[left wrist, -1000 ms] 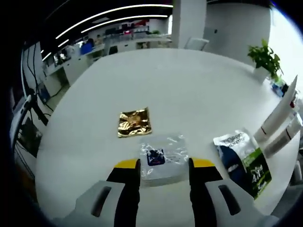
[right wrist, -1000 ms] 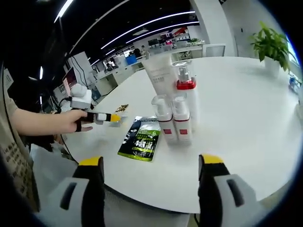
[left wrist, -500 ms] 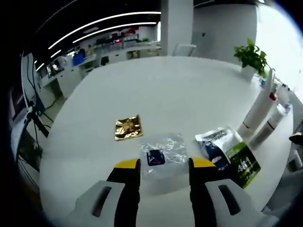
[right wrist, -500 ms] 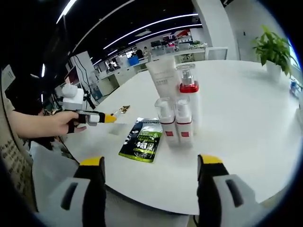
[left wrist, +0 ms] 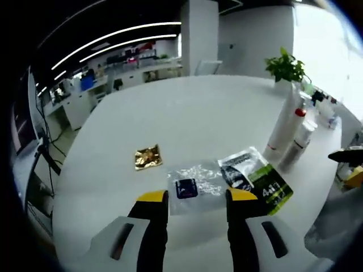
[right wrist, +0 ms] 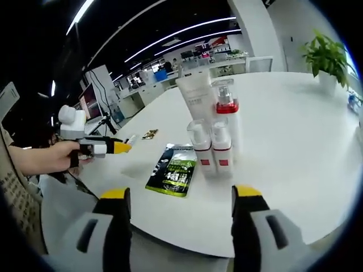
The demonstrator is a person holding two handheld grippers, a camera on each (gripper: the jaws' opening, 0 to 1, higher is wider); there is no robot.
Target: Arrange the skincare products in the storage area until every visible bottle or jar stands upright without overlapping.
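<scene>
Since a second ago the left gripper [left wrist: 193,198] has drawn back from the white round table [left wrist: 187,113]: in the left gripper view the clear plastic sachet [left wrist: 195,184] that lay between its yellow tips now lies just past them, and more of the table and the bottles has come into sight on the right. Its jaws stand apart with nothing between them. In the right gripper view the same tool [right wrist: 113,148] is held in a person's hand [right wrist: 59,156] off the table's near-left edge, and has moved away from the table since the earlier frames. The right gripper [right wrist: 178,195] hovers before the table edge with its jaws wide and empty, much as before. The skincare products stand upright in a tight group near the table's middle: a tall white tube [right wrist: 195,96] at the back, a white pump bottle with a red collar [right wrist: 226,116] beside it, and two small clear-capped bottles with red bands [right wrist: 199,146] [right wrist: 221,146] side by side in front, touching or nearly so. A green and black sachet [right wrist: 173,170] lies flat just left of the small bottles, with a gold foil sachet [left wrist: 147,157] further left, well apart. A potted plant [right wrist: 324,56] stands at the far side.
</scene>
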